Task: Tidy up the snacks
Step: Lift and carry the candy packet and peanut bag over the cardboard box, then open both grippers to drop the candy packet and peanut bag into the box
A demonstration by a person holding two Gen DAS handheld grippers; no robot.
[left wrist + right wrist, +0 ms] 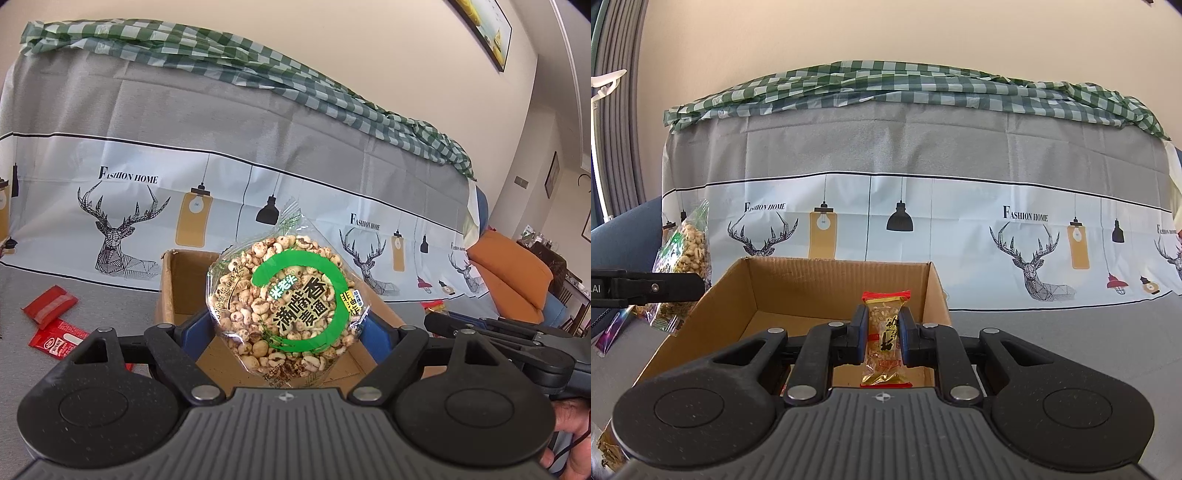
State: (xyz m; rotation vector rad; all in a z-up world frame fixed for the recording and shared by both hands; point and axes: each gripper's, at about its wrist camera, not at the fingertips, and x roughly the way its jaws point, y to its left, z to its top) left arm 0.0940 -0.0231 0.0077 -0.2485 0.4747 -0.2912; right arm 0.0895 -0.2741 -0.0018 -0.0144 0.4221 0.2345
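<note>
A round clear bag of puffed grain snack [284,306] with a green ring label stands upright between the blue pads of my left gripper [286,326], which is shut on its sides with the jaws wide apart. The bag hangs over an open cardboard box [181,284]. In the right wrist view, my right gripper [884,326] is shut on a small yellow snack bar [885,334] with red ends, held above the same box [827,284]. The puffed snack bag [689,240] and the left gripper's finger [646,290] show at that view's left edge.
The box sits on a grey sofa seat, against a backrest cover printed with deer and lamps [923,221]. Two red packets [50,306] [55,339] lie on the seat to the left. An orange cushion [509,273] is at the right. A hand [569,417] shows at the lower right.
</note>
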